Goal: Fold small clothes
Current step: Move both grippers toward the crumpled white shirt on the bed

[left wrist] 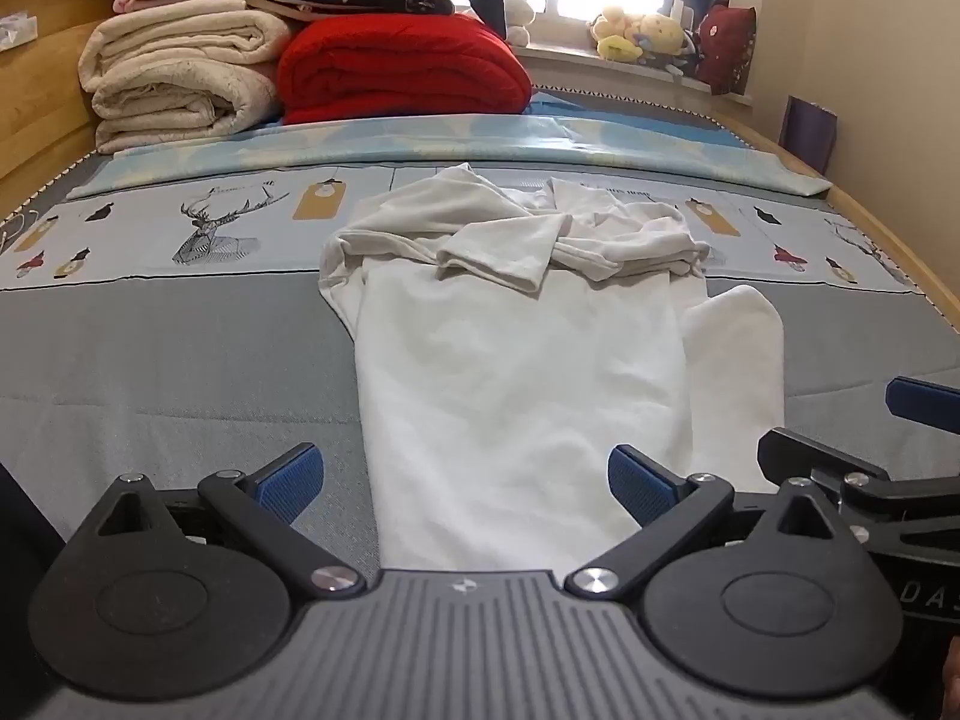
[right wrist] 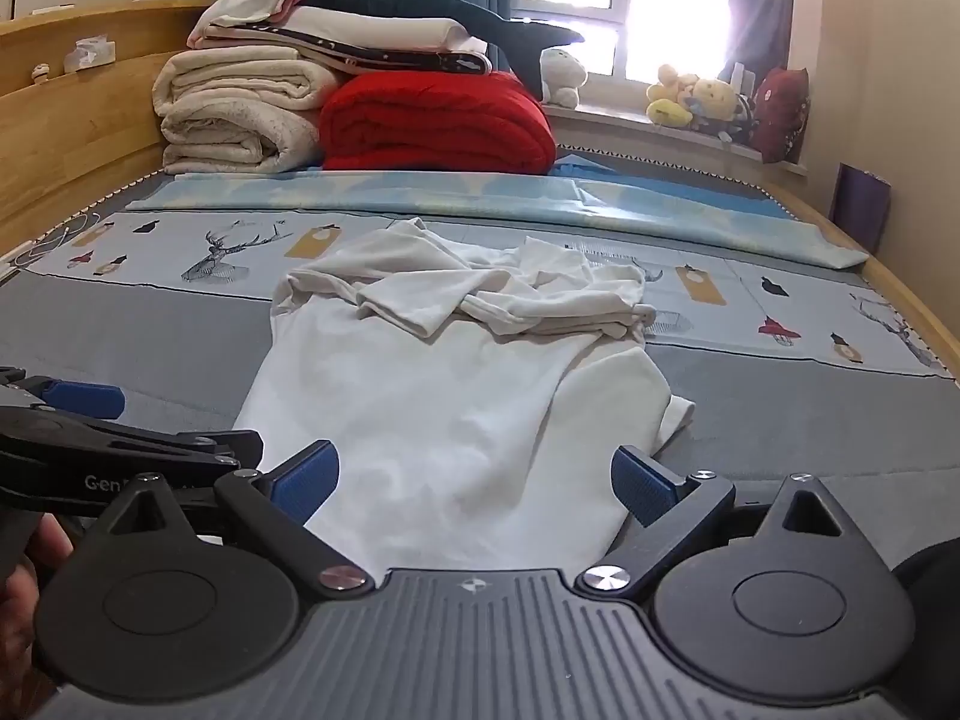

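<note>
A white garment (left wrist: 522,372) (right wrist: 438,408) lies on the grey bedspread (left wrist: 180,360). Its lower part is spread flat toward me, and its sleeves and top are bunched in a crumpled heap at the far end. My left gripper (left wrist: 465,483) is open and hovers over the near hem, its blue pads apart on either side of the cloth and gripping nothing. My right gripper (right wrist: 474,483) is open too, over the same near hem, also without cloth clamped. The two grippers sit side by side: the right one's blue pad (left wrist: 924,399) shows at the frame edge, and the left one's pad (right wrist: 84,399) likewise.
Folded cream blankets (left wrist: 180,78), a red blanket (left wrist: 402,72) and more bedding are stacked at the bed's far end. A folded light-blue sheet (left wrist: 480,144) lies across the bed behind the garment. A wooden bed frame (left wrist: 36,90) runs along the left, and stuffed toys (left wrist: 648,36) sit on the windowsill.
</note>
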Tool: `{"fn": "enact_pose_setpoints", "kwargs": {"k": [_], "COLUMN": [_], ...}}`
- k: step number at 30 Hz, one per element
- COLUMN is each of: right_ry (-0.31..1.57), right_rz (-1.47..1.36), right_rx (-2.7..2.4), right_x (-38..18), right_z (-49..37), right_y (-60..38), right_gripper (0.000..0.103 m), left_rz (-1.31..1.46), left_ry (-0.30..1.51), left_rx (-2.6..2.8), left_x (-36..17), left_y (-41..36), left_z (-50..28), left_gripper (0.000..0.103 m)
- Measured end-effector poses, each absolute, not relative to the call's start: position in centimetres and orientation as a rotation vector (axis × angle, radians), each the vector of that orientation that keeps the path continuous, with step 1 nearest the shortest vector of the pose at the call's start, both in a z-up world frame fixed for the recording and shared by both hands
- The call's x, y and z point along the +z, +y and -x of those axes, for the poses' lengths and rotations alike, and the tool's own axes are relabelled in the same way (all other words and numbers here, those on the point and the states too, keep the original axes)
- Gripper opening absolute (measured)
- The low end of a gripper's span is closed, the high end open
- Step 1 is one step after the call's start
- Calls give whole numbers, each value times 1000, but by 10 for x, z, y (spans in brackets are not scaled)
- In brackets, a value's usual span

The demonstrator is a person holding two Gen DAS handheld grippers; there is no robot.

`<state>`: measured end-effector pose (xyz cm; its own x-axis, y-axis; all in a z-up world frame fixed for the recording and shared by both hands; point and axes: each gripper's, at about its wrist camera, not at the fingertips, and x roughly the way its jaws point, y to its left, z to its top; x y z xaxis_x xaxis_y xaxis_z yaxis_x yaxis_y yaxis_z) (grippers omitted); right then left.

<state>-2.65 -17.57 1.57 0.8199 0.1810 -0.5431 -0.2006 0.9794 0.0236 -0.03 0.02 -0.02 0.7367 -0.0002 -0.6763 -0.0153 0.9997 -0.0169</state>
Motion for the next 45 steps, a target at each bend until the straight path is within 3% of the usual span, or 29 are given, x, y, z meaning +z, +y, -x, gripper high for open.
{"fn": "enact_pose_setpoints", "kwargs": {"k": [29, 36, 38, 40, 42, 45], "right_ry": [558, 534, 518, 500, 474, 436], "right_rz": [62, 62, 31, 5, -7, 5], "right_rx": [205, 200, 205, 214, 217, 220], "right_x": [14, 17, 23, 31, 41, 58], "right_z": [29, 31, 29, 25, 16, -8], "right_y": [-171, -172, -177, -184, -192, -204], "right_gripper": [96, 84, 78, 69, 60, 56], "left_rz": [16, -6, -6, -11, -12, 22], "left_ry": [722, 691, 683, 669, 639, 548], "left_rx": [17, 7, 1, -17, -41, -67], "left_x": [0, 6, 15, 30, 47, 79], "left_y": [1, 0, 3, 9, 15, 27], "left_z": [0, 3, 0, -9, -18, -38], "left_gripper": [102, 101, 93, 73, 62, 53]}}
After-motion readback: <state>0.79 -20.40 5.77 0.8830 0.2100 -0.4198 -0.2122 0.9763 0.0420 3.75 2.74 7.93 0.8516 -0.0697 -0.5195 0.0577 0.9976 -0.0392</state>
